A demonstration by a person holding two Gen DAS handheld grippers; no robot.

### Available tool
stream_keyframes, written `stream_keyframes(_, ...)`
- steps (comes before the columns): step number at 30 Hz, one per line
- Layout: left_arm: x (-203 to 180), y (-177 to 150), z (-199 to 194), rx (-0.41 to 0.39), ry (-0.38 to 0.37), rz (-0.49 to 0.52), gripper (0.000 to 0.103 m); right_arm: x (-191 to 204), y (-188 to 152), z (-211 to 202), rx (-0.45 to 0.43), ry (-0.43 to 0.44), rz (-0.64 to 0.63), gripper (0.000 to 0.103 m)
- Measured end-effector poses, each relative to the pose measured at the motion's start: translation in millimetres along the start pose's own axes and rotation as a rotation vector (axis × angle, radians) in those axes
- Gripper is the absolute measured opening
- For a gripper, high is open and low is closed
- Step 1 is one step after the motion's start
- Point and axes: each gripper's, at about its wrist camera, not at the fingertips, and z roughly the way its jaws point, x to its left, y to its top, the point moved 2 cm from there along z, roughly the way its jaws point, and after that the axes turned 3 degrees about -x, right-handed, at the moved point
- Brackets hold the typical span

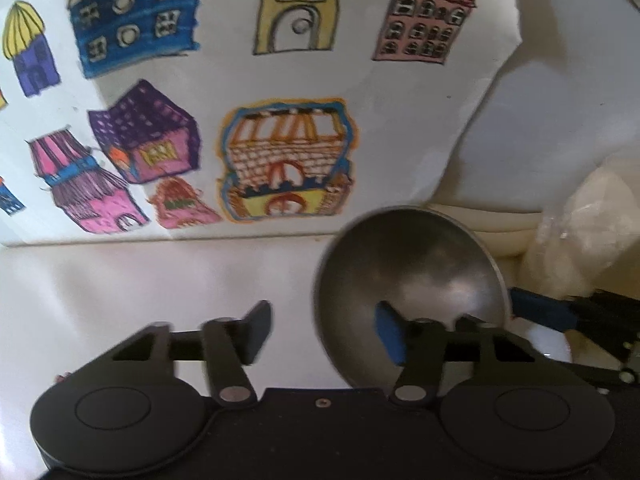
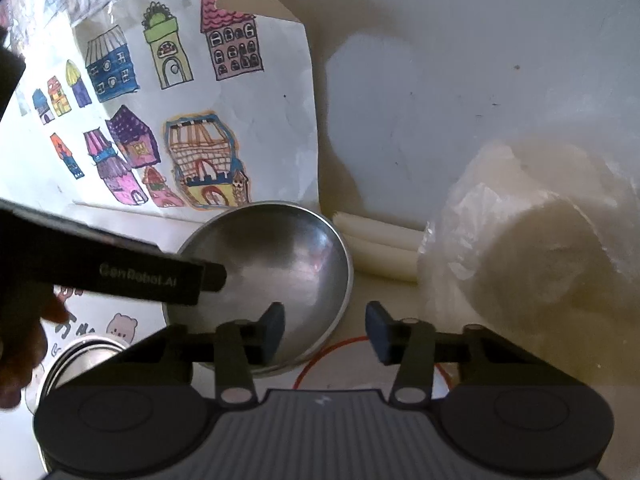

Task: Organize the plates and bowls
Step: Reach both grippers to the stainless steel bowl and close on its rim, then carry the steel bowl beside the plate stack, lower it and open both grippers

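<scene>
One round, smooth steel bowl (image 2: pixel 276 276) beside crinkled plastic wrap (image 2: pixel 520 256).

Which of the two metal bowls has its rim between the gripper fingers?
The big bowl before the house drawing: left gripper and right gripper each straddle its rim. The small bowl lies aside.

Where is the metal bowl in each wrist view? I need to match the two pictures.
Left wrist view: the metal bowl is lower right of centre, its left rim between the fingers.
Right wrist view: the metal bowl is lower centre-left, its right rim between the fingers.
Shared landmark: the drawing of houses stands behind it.
</scene>
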Motion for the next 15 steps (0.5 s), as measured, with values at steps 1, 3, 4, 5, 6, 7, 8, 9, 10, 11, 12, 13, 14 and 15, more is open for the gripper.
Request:
stream_keyframes(1,-0.5,-1.0,0.3,0.005,-0.018,-0.011,0.037,-0.3,0.2,1.6,0.003,0.004,0.008,0.040)
stream_keyframes(3,-0.8,-2.3,0.3,0.011,-0.024,-0.034,0.032,-1.0,0.3,3.3,0.005,-0.001,0.021,0.033)
stream_keyframes(4,-0.1,-3.2,-0.4,0.008,-0.025,-0.042,0.030,-1.6,0.2,3.2,0.004,-0.004,0.028,0.032)
stream_keyframes(5,1.5,-4.6,-1.5,0.008,-0.022,-0.054,0.026,-2.9,0.1,2.5,0.005,-0.007,0.037,0.027)
stream_keyframes(6,2.9,-5.7,-2.4,0.007,-0.021,-0.062,0.024,-4.1,-0.2,1.5,0.005,-0.011,0.046,0.023)
stream_keyframes(7,4.9,-6.7,-5.6,0.005,-0.026,-0.069,0.021,-4.9,-0.3,-1.4,-0.001,-0.013,0.051,0.022)
stream_keyframes(8,6.7,-6.9,-9.8,0.000,-0.038,-0.075,0.020,-4.8,-0.3,-5.4,-0.012,-0.017,0.052,0.022)
stream_keyframes(9,7.8,-7.5,-14.4,-0.006,-0.050,-0.079,0.020,-4.1,-0.2,-9.5,-0.023,-0.022,0.049,0.022)
stream_keyframes(10,8.7,-7.7,-18.0,-0.012,-0.055,-0.081,0.019,-3.3,0.2,-14.2,-0.032,-0.025,0.048,0.022)
stream_keyframes(11,8.4,-8.5,-23.3,-0.019,-0.058,-0.081,0.019,-2.7,0.0,-18.4,-0.038,-0.024,0.054,0.022)
stream_keyframes(12,8.0,-9.6,-29.1,-0.029,-0.063,-0.081,0.019,-2.2,0.0,-22.2,-0.044,-0.025,0.061,0.022)
stream_keyframes(13,8.5,-11.0,-36.3,-0.040,-0.072,-0.083,0.019,-1.4,-0.5,-27.4,-0.052,-0.029,0.067,0.022)
stream_keyframes(14,8.3,-12.6,-43.3,-0.048,-0.081,-0.087,0.019,-0.5,-1.4,-33.5,-0.062,-0.033,0.071,0.022)
stream_keyframes(15,9.2,-13.8,-51.1,-0.052,-0.089,-0.090,0.019,1.0,-2.1,-39.4,-0.070,-0.037,0.075,0.022)
